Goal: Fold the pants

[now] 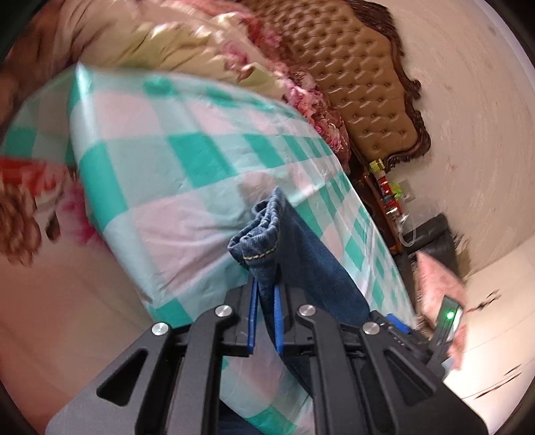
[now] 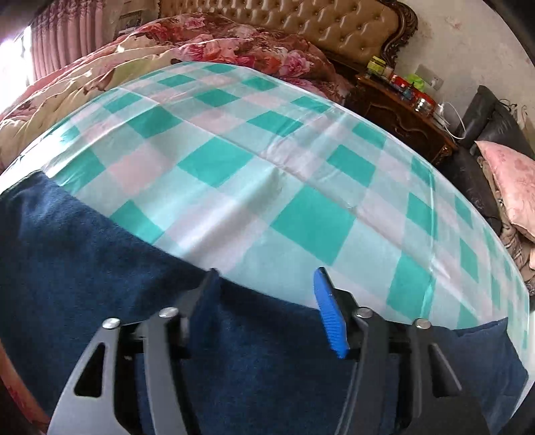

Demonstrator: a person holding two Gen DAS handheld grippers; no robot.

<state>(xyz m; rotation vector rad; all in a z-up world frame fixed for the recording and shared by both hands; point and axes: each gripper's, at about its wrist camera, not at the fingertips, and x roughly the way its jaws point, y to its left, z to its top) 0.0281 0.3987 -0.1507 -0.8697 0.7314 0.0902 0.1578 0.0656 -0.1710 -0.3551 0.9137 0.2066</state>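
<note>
The pants are dark blue jeans. In the left wrist view my left gripper [image 1: 265,294] is shut on a bunched hem of the jeans [image 1: 264,234], lifted above the checked sheet [image 1: 187,160], with the leg hanging down to the right. The other gripper and a sleeve [image 1: 444,321] show at the right edge. In the right wrist view the jeans [image 2: 100,261] lie flat across the near part of the sheet [image 2: 267,174]. My right gripper [image 2: 264,284] hovers over them with its jaws apart, and nothing is pinched between its blue pads [image 2: 329,314].
A flowered quilt [image 2: 234,47] is heaped at the head of the bed below a tufted headboard [image 2: 301,20]. A dark nightstand [image 2: 401,110] with small bottles and a black chair with a pink pillow [image 2: 515,180] stand right of the bed.
</note>
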